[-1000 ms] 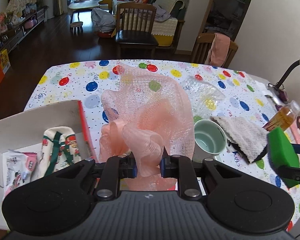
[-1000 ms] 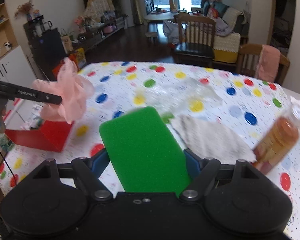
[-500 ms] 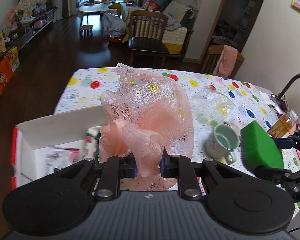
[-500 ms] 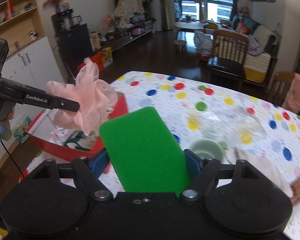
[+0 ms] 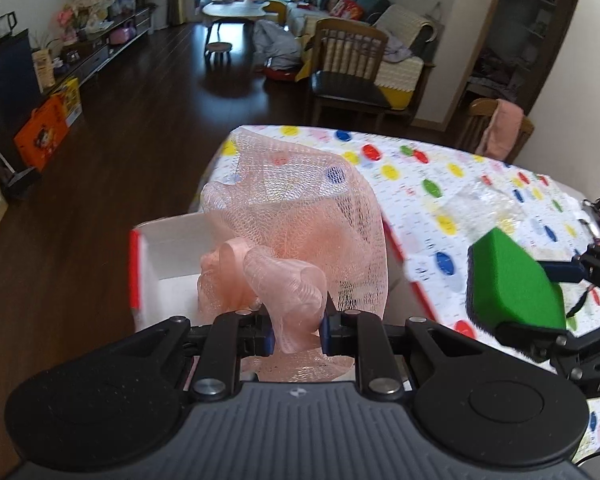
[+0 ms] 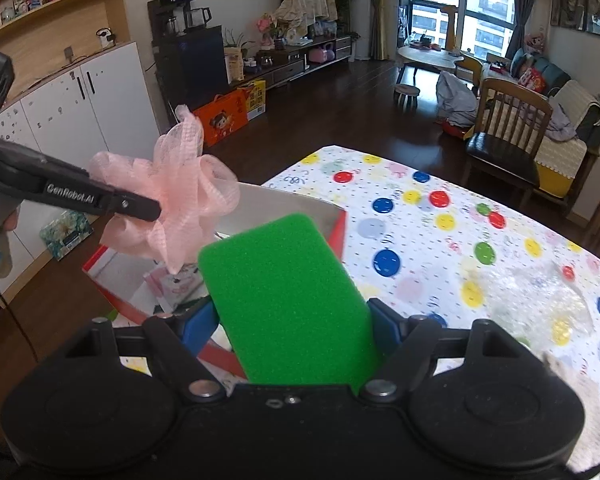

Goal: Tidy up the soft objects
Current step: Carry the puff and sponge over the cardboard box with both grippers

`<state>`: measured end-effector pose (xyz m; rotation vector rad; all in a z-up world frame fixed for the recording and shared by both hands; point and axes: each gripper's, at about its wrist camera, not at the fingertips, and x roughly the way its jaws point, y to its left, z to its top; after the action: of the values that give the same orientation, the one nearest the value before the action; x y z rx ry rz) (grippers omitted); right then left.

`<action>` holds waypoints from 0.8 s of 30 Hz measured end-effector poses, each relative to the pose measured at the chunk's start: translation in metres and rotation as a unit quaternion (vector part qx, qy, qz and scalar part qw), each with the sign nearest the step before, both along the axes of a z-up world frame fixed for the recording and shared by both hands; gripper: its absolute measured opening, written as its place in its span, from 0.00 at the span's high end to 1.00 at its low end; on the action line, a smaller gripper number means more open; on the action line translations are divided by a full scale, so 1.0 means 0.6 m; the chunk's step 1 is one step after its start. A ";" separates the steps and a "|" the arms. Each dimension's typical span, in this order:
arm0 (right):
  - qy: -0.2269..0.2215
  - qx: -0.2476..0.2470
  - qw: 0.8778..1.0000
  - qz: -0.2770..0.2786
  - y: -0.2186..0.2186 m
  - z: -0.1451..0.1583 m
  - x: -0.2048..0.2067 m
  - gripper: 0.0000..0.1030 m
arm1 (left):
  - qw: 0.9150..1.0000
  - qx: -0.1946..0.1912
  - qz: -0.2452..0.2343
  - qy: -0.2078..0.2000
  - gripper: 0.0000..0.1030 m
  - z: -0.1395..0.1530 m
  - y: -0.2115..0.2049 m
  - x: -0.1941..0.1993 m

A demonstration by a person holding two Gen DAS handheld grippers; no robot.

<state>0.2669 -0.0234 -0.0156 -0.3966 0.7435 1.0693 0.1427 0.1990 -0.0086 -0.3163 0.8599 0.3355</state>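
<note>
My left gripper (image 5: 297,330) is shut on a pink mesh bath pouf (image 5: 300,236), which hangs over a red box with a white inside (image 5: 168,248). The right wrist view shows the same pouf (image 6: 176,200) in the left gripper (image 6: 148,210), above the red box (image 6: 336,232). A green sponge (image 6: 288,304) sits squeezed between the pads of my right gripper (image 6: 292,320), just right of the box. From the left wrist view, the sponge (image 5: 512,284) and right gripper (image 5: 540,300) are at the right, over the table. The pouf hides most of the box's contents.
A dotted tablecloth (image 6: 428,240) covers the table. On it lie crumpled clear plastic (image 6: 540,300) and a beige cloth (image 6: 580,400) at the lower right. Packets (image 6: 172,288) lie inside the box. Beyond the table edge is dark floor (image 5: 100,160) and a wooden chair (image 5: 352,68).
Both grippers have swung left across the table with their loads. The pouf now hangs over the red box, and the sponge has come up beside it; the cup and bottle have left view.
</note>
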 end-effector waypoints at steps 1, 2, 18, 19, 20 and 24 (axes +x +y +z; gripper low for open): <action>0.003 -0.001 1.000 0.000 0.011 -0.003 -0.001 0.23 | 1.000 0.001 0.003 0.004 0.81 -0.004 0.008 -0.004; 0.005 -0.001 1.000 0.000 0.022 -0.006 -0.001 0.23 | 1.000 0.003 0.005 0.008 0.81 -0.008 0.015 -0.007; -0.004 -0.060 0.998 0.026 0.156 -0.097 -0.022 0.23 | 0.998 0.002 -0.003 0.070 0.81 -0.094 0.101 0.006; -0.007 -0.066 0.997 0.029 0.161 -0.103 -0.025 0.23 | 0.997 0.002 -0.006 0.075 0.81 -0.101 0.101 0.010; -0.012 -0.071 0.997 0.033 0.165 -0.109 -0.028 0.23 | 0.997 0.003 -0.011 0.080 0.81 -0.107 0.100 0.015; -0.039 -0.088 0.994 0.046 0.183 -0.124 -0.040 0.23 | 0.995 0.008 -0.023 0.097 0.81 -0.130 0.094 0.028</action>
<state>0.2428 0.0861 -0.0900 -0.6245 0.7585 1.0708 0.1595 0.2553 -0.0866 -0.2513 1.0537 0.3347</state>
